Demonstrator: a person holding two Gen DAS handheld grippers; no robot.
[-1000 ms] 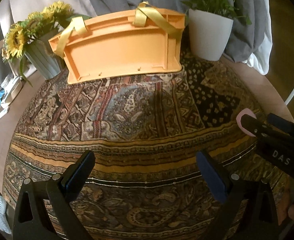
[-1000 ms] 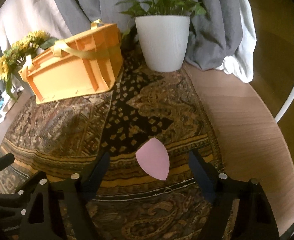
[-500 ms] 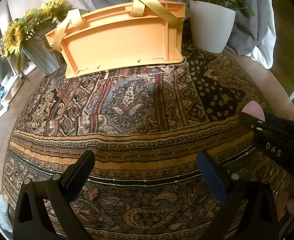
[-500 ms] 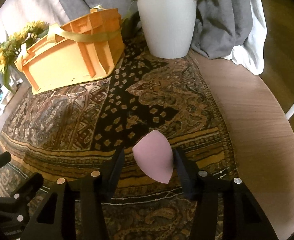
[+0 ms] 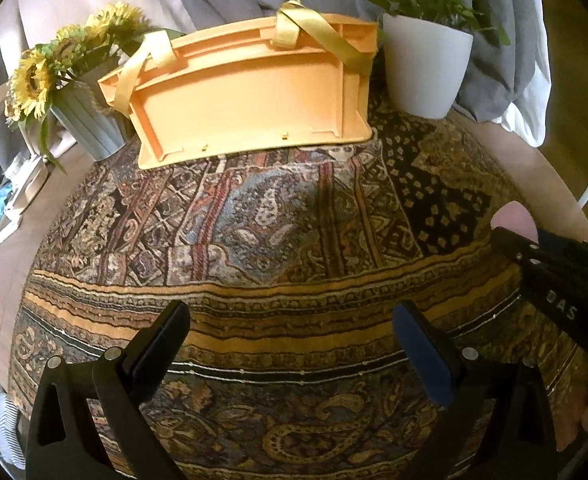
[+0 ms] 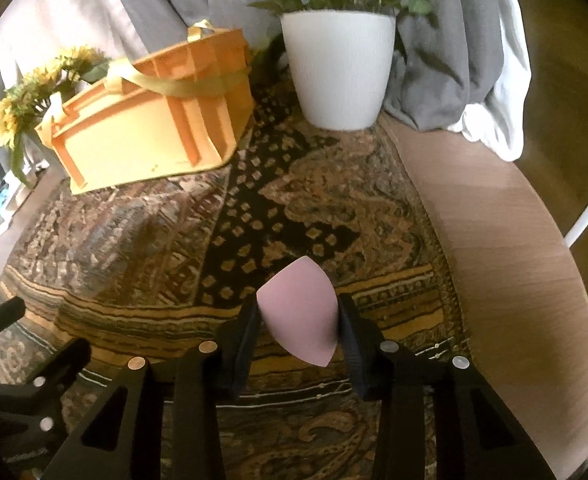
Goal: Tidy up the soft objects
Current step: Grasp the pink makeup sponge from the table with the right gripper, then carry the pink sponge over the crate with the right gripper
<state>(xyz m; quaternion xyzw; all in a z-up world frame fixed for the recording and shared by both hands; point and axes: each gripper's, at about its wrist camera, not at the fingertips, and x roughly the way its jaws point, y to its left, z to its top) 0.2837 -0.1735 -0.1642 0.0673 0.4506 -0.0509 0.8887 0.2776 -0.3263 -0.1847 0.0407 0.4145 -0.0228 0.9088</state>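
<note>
A pink teardrop-shaped soft sponge [image 6: 300, 312] sits between the two fingers of my right gripper [image 6: 298, 330], which is shut on it just above the patterned cloth. The sponge's tip also shows in the left wrist view [image 5: 514, 218], behind the right gripper's black body [image 5: 558, 276]. My left gripper [image 5: 291, 344] is open and empty over the cloth, to the left of the right one. An orange plastic crate with yellow straps [image 5: 249, 92] stands at the back of the table; it also shows in the right wrist view [image 6: 153, 116].
A patterned cloth [image 5: 277, 232] covers the round wooden table [image 6: 506, 248]. A white pot with a green plant [image 6: 338, 68] stands right of the crate. A grey vase of sunflowers [image 5: 65, 92] stands left of it. Grey and white fabric hangs behind.
My right gripper's fingers have closed in from wide open onto the pink sponge. The left gripper has stayed open and shifted only slightly.
</note>
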